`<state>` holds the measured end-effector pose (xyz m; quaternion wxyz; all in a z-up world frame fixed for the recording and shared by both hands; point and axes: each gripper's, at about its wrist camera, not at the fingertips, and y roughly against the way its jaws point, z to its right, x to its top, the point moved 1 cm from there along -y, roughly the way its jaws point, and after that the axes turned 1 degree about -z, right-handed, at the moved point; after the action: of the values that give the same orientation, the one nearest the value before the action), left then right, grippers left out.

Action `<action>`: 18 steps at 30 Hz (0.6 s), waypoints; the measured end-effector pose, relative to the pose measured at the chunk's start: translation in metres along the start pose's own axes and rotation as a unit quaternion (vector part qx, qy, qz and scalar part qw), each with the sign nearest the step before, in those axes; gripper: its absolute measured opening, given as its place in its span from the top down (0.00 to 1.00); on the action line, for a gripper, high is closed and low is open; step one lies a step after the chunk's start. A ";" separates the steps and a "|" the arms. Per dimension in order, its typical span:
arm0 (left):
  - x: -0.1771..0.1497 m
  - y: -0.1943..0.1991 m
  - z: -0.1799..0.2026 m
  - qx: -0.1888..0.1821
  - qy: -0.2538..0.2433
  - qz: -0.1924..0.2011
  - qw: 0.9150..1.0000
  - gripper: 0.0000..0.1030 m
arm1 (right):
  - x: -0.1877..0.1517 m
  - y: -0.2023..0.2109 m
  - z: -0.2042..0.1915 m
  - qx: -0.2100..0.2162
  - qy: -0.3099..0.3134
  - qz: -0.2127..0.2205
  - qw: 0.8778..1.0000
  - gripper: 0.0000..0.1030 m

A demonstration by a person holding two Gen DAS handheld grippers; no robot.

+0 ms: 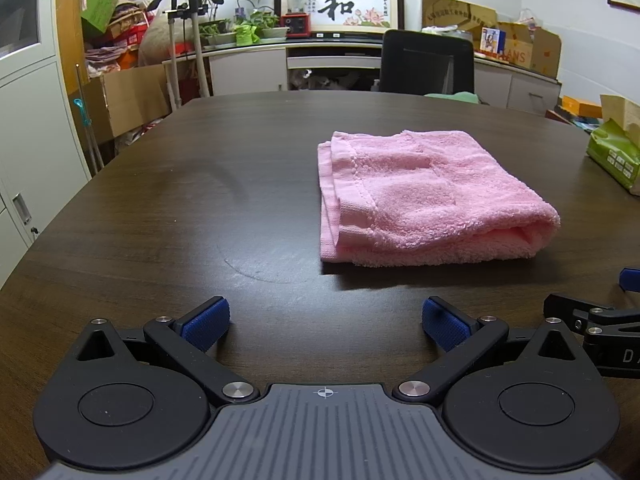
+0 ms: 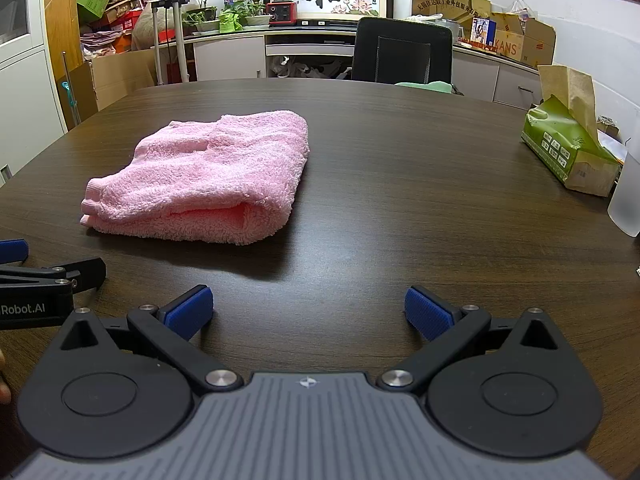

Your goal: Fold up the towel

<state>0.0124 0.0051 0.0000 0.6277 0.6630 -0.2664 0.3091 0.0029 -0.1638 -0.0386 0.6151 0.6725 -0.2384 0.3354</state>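
**Q:** What are your two grippers doing at the table?

**A:** I am holding both low over the near edge of the dark wooden table [image 1: 160, 208], side by side. My left gripper [image 1: 325, 322] is standing wide open, blue pads [image 1: 206, 322] spread apart and gripping nothing. My right gripper [image 2: 309, 312] is doing the same: jaws splayed, nothing between them.

**Q:** And the towel?

**A:** The pink towel [image 1: 424, 196] is lying ahead of me on the table, apart from both grippers, already doubled into a thick rectangle. It is sitting to the right in the left camera's view and to the left in the right camera's. I am judging the folding largely done.

**Q:** What could be going wrong from here?

**A:** The near end is gaping, a rolled loop [image 2: 236, 216] showing its layers. If I am pinching only the top layer for another fold, the stack may be sliding apart and the hemmed edges [image 1: 340, 184] drifting out of line. A careless sweep to the right could also be knocking the green tissue box [image 2: 568, 148] or the frosted cup [image 2: 628, 196] beside it.
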 end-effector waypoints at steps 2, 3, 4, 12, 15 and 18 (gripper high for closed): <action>0.000 0.000 -0.001 0.000 0.000 0.000 1.000 0.00 | 0.000 0.000 0.000 0.000 0.000 0.000 1.000 0.00; 0.000 0.000 -0.002 -0.001 0.000 0.000 1.000 0.00 | 0.000 0.000 0.000 0.000 0.000 0.000 1.000 0.00; 0.000 0.000 -0.002 -0.001 0.000 0.000 1.000 0.00 | 0.000 0.000 0.000 0.000 0.000 0.000 1.000 0.00; 0.000 0.000 -0.001 -0.001 0.000 0.000 1.000 0.00 | 0.000 0.000 -0.001 0.000 0.000 0.000 1.000 0.00; 0.000 0.000 -0.001 -0.001 0.000 0.000 1.000 0.00 | 0.000 0.000 -0.001 0.000 0.000 0.000 1.000 0.00; 0.000 0.000 -0.002 -0.001 0.000 0.000 1.000 0.00 | 0.000 0.000 -0.002 0.000 0.000 0.000 1.000 0.00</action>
<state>0.0120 0.0069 0.0001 0.6283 0.6623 -0.2671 0.3087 0.0023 -0.1622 -0.0388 0.6152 0.6724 -0.2388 0.3351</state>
